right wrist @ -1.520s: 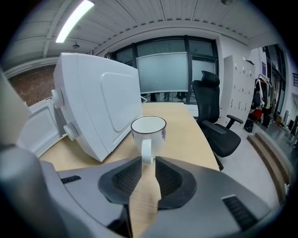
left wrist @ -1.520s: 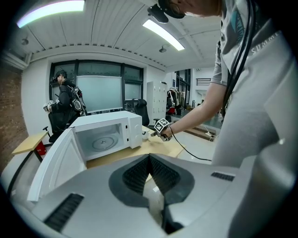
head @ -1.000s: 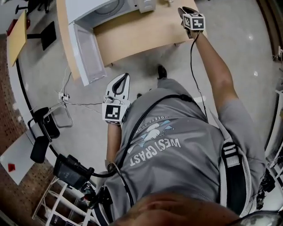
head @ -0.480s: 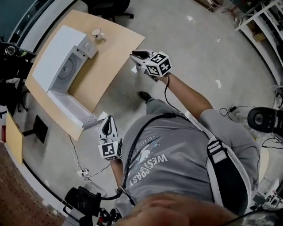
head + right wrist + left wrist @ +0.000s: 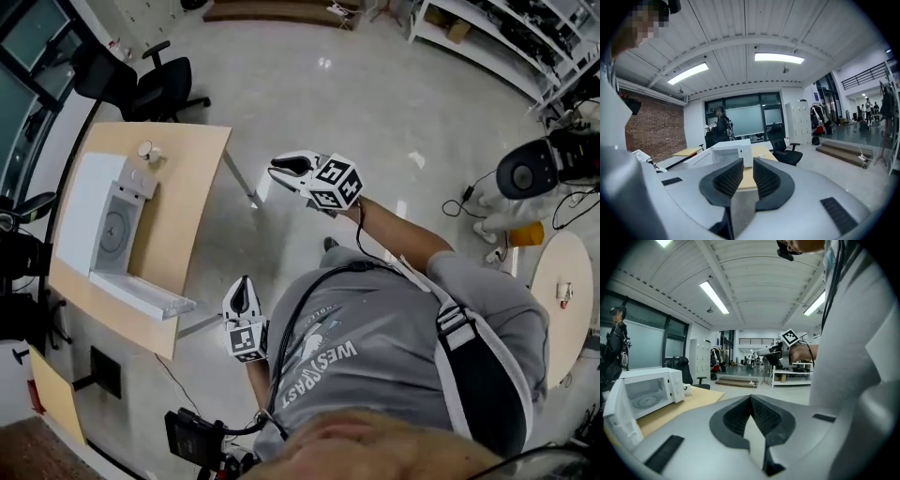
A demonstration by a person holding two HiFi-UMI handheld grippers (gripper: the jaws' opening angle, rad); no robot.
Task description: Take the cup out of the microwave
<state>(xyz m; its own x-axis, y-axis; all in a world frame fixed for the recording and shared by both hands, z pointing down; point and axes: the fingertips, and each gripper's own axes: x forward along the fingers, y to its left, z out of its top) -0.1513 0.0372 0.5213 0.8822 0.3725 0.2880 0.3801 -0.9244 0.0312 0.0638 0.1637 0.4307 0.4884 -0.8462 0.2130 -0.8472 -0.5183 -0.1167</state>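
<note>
Head view looks steeply down from above; both gripper views look roughly level, from afar, toward the microwave (image 5: 89,211).

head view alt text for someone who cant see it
Seen from above, a person in a grey T-shirt stands away from a wooden table, holding the left gripper and right gripper in the air, neither gripping anything. On the table a white microwave stands with its door open, a small cup beside it.

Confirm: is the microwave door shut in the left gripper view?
No, the microwave door hangs open, showing the turntable inside.
</note>
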